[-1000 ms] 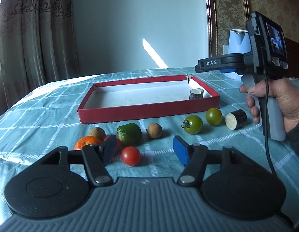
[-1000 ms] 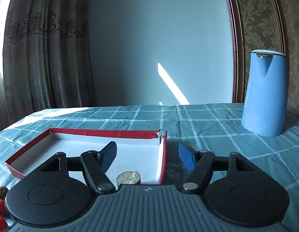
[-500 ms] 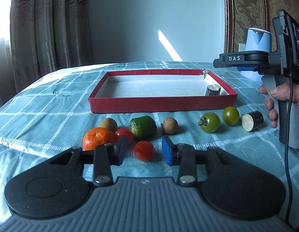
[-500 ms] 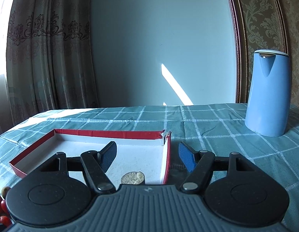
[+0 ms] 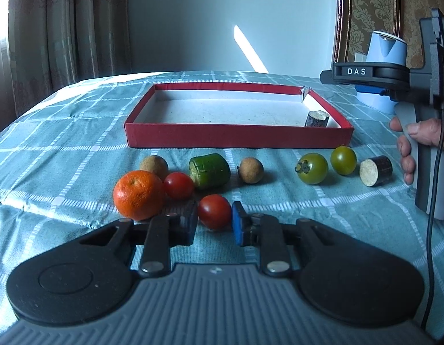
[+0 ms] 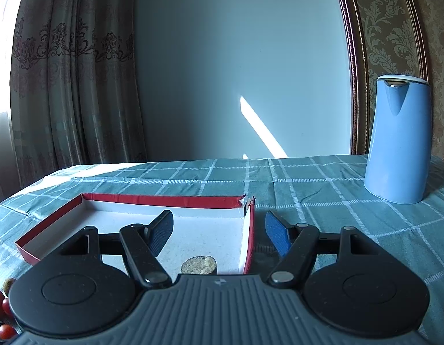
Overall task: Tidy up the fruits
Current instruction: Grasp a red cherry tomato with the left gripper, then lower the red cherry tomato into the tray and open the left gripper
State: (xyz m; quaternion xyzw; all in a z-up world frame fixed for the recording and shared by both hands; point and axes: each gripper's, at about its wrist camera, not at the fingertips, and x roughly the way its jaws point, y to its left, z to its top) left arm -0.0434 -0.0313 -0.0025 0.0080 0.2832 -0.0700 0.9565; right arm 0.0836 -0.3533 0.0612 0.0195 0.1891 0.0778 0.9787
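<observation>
- Left wrist view: the left gripper (image 5: 214,224) jaws have just been closing and now pinch a small round red tomato (image 5: 214,211) on the teal checked bench (image 5: 322,201), beside a round orange tangerine (image 5: 139,195).
- Right wrist view: the right gripper (image 6: 219,231) hangs with jaws parted and bare above the shallow red cardboard tray (image 6: 164,201).
</observation>
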